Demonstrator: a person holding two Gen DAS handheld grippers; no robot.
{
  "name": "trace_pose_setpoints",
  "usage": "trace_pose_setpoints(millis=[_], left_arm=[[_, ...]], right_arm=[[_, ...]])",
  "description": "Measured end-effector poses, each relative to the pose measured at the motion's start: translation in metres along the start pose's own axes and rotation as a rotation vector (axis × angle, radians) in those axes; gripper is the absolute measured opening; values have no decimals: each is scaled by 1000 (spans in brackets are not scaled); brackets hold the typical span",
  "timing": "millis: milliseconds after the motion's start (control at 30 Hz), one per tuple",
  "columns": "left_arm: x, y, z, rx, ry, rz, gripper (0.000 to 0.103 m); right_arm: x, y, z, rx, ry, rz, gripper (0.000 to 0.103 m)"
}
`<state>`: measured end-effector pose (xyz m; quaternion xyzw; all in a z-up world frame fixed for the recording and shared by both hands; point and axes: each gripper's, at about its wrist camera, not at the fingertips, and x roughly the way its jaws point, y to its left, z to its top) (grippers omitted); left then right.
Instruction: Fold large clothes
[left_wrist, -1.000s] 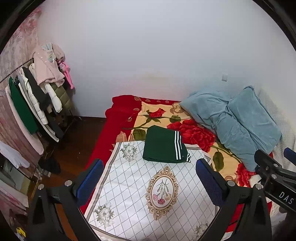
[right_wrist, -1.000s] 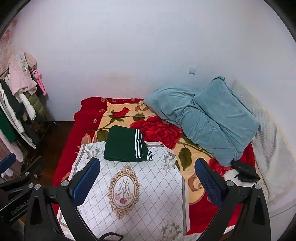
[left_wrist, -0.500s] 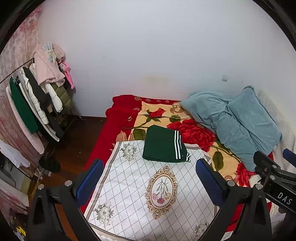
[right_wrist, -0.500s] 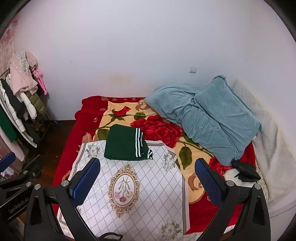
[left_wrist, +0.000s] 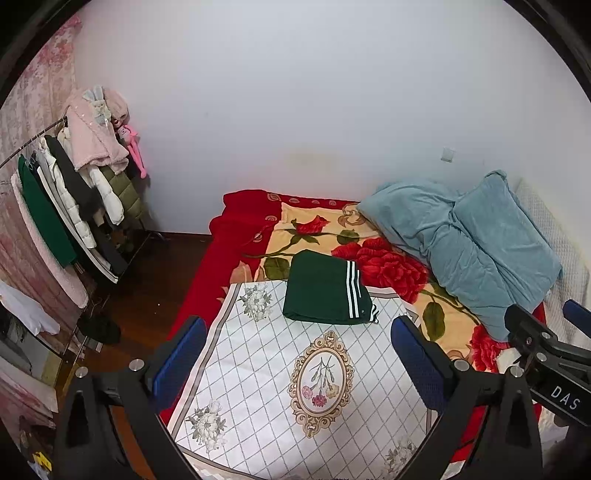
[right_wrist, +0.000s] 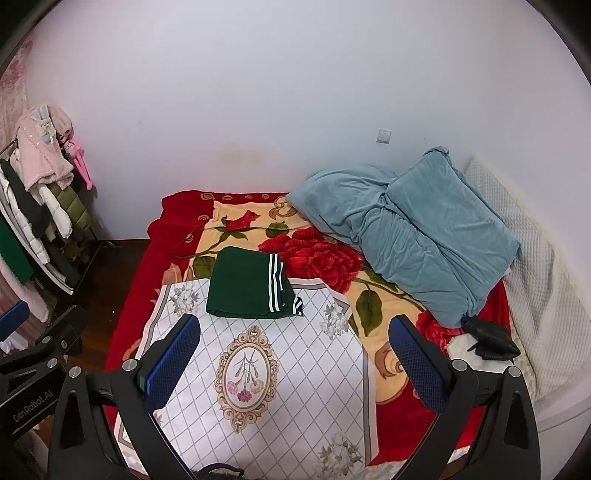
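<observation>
A dark green garment (left_wrist: 325, 291) with white stripes lies folded into a neat rectangle at the far edge of a white diamond-pattern cloth (left_wrist: 295, 387) on the bed; it also shows in the right wrist view (right_wrist: 251, 284). My left gripper (left_wrist: 295, 362) is open and empty, held well above and short of the garment. My right gripper (right_wrist: 291, 358) is open and empty too, likewise back from the green garment. The right gripper's body shows at the right edge of the left wrist view (left_wrist: 546, 354).
The bed has a red floral blanket (right_wrist: 317, 254). A blue quilt (right_wrist: 417, 236) is heaped at the right. A black object (right_wrist: 487, 338) lies near the bed's right side. A clothes rack (left_wrist: 66, 206) with hanging coats stands left, over dark wood floor (left_wrist: 147, 288).
Both views have drifted slightly upward and back; the garment sits a little lower in frame. Both grippers stay open and nothing was touched.
</observation>
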<state>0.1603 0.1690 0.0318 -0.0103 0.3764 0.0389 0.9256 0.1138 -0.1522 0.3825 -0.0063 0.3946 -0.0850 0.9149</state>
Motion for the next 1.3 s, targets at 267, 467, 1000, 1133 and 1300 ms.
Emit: trace_pose_setpoints(millis=[267, 467, 1000, 1133, 1300], left_arm=[[0, -3, 3, 2, 6, -1, 102], [1, -4, 3, 1, 5, -3, 102], [2, -1, 5, 5, 2, 3, 102], [1, 1, 5, 5, 2, 5, 102], [1, 2, 5, 4, -3, 1, 102]], right_arm=[[-2, 0, -1, 3, 0, -4, 103], [-2, 0, 0, 6, 0, -6, 103], [-1, -2, 2, 5, -3, -4, 103], [-1, -2, 3, 5, -3, -4, 103], [0, -1, 8, 1, -3, 1, 103]])
